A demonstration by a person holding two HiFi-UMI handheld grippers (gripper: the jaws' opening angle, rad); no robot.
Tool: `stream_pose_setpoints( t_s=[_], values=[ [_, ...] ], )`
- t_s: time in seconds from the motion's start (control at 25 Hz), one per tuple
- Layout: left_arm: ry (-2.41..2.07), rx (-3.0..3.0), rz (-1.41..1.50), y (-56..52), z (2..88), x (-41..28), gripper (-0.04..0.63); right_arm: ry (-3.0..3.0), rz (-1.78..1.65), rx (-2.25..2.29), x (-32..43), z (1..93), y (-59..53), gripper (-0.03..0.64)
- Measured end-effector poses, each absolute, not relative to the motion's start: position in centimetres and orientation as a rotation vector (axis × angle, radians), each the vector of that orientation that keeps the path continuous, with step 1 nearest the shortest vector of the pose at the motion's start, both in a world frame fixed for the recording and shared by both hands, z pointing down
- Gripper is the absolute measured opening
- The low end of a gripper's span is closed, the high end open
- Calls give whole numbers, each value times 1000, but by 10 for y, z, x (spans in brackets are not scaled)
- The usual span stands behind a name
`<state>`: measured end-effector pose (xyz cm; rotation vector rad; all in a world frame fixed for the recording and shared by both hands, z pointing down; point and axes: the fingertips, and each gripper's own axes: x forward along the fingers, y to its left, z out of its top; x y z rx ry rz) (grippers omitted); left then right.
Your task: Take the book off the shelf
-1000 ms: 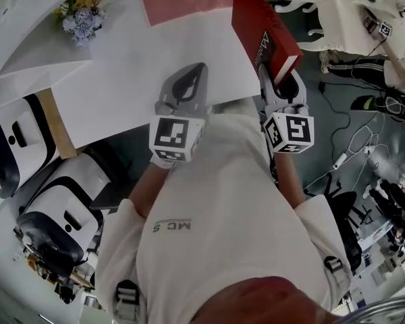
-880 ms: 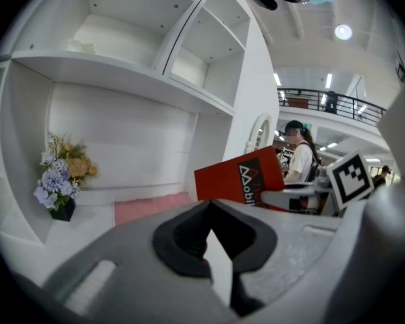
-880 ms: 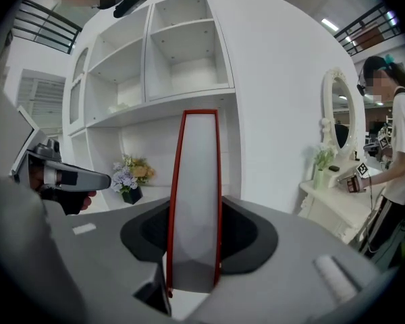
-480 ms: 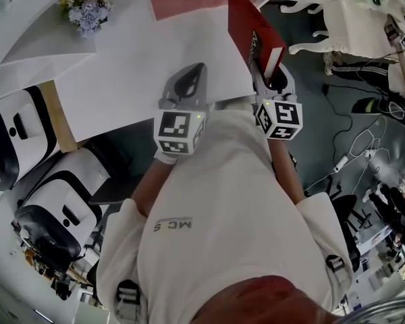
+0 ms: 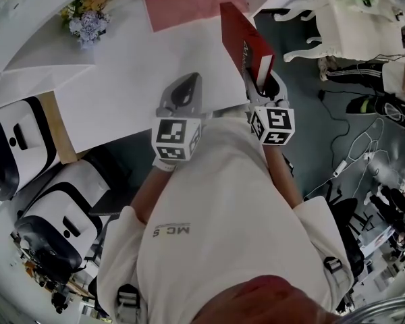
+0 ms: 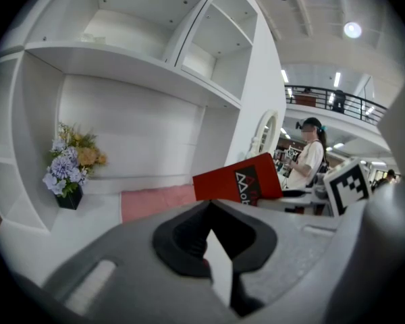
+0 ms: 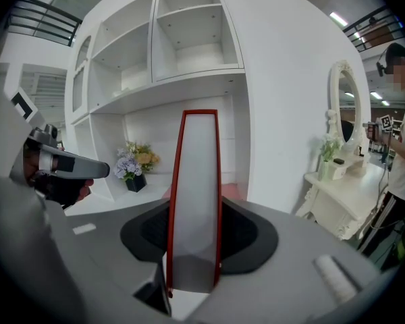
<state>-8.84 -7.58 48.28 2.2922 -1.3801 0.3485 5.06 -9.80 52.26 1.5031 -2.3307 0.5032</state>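
Book (image 7: 197,174) clamped upright in right gripper (image 7: 194,248); left gripper (image 6: 211,211) jaws closed together.

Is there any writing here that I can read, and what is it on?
"MC S": on the person's shirt, upside down in the head view.
White lettering on the cover of the red book: too blurred to read.
Nothing else is readable.

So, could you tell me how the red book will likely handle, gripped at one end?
The red book is probably stiff: its covers stand straight between the jaws of the right gripper. Held at one end, it juts far out, so it may pivot.
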Motion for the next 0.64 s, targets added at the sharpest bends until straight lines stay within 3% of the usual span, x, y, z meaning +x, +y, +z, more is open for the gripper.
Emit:
stream_pose_setpoints(
  t_s=[0.64],
  values=[
    [-1381, 2297, 349, -70, 481, -84, 2, -2337, 494, 1513, 54, 514, -98, 166]
  ],
)
